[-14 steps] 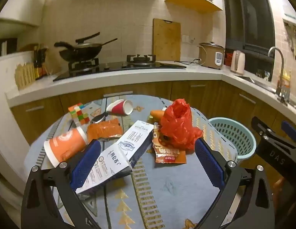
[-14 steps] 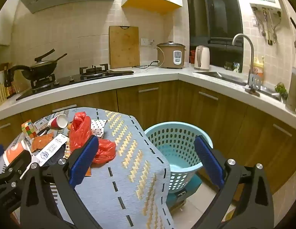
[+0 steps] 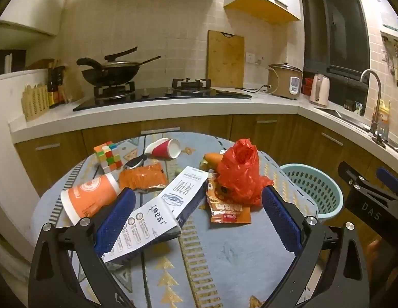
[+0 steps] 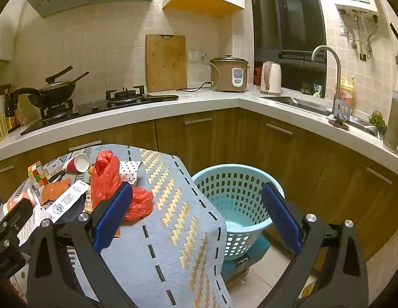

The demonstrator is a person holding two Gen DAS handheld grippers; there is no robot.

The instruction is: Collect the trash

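A round surface [image 3: 224, 256] covered in a grey-blue patterned cloth carries the litter, and a pale blue perforated basket [image 4: 237, 192] stands on the floor just beside its right edge, well below the cloth's hanging hem.

The left gripper [image 3: 197, 219] is held level above the near part of the surface, aimed toward the stove; its blue-padded fingers [image 3: 115, 220] are spread wide and grip nothing. A long white printed carton [image 3: 163, 213] lies flat between them, its near end slipping behind the left pad. The right gripper [image 4: 196, 217] hangs over the right edge of the surface, tilted slightly down, its fingers [image 4: 281, 218] equally wide apart with nothing in them; one pad sits over the cloth, the other over the basket's rim.

A crumpled red plastic bag [image 3: 238, 172] stands near the middle of the surface, resting on an orange snack wrapper [image 3: 228, 209]. An orange paper cup [image 3: 88, 197] lies on its side at the left, touching the carton's edge. Behind it lies a flat orange packet [image 3: 142, 177], and farther back a red cup [image 3: 164, 148] is tipped over beside a colour cube [image 3: 108, 155]. A carrot [image 3: 213, 157] peeks out behind the red bag.
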